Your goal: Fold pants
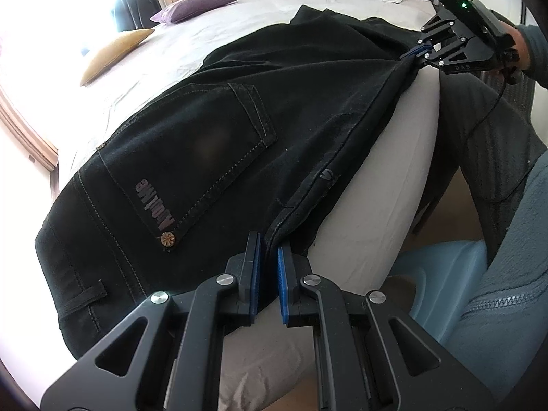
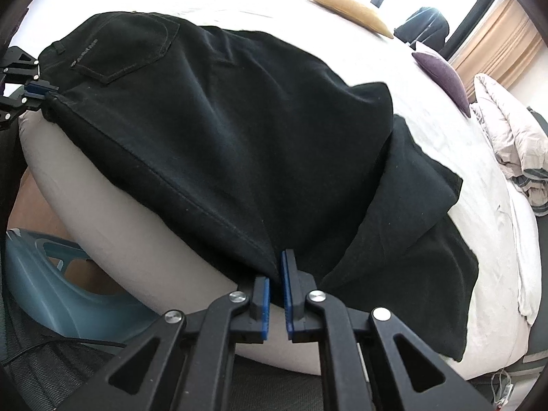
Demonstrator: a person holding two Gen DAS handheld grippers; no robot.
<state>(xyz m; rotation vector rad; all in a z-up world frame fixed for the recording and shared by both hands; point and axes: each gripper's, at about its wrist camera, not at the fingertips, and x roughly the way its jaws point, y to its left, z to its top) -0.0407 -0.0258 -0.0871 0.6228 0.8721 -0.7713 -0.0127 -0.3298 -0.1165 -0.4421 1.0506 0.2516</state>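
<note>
Both grippers, left gripper (image 1: 269,257) and right gripper (image 2: 275,274), are pinching the black jeans' (image 1: 212,130) near seam, stretched lengthwise along the bed's (image 1: 376,185) near edge.

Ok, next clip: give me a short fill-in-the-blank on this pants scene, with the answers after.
1. The pants lie on a ____ with a white sheet.
2. Both the left gripper and the right gripper are shut on the ____.
3. The back pocket faces ____.
4. Besides the purple cushion, there is a ____ one.

Answers: bed; pants; up; yellow
</note>
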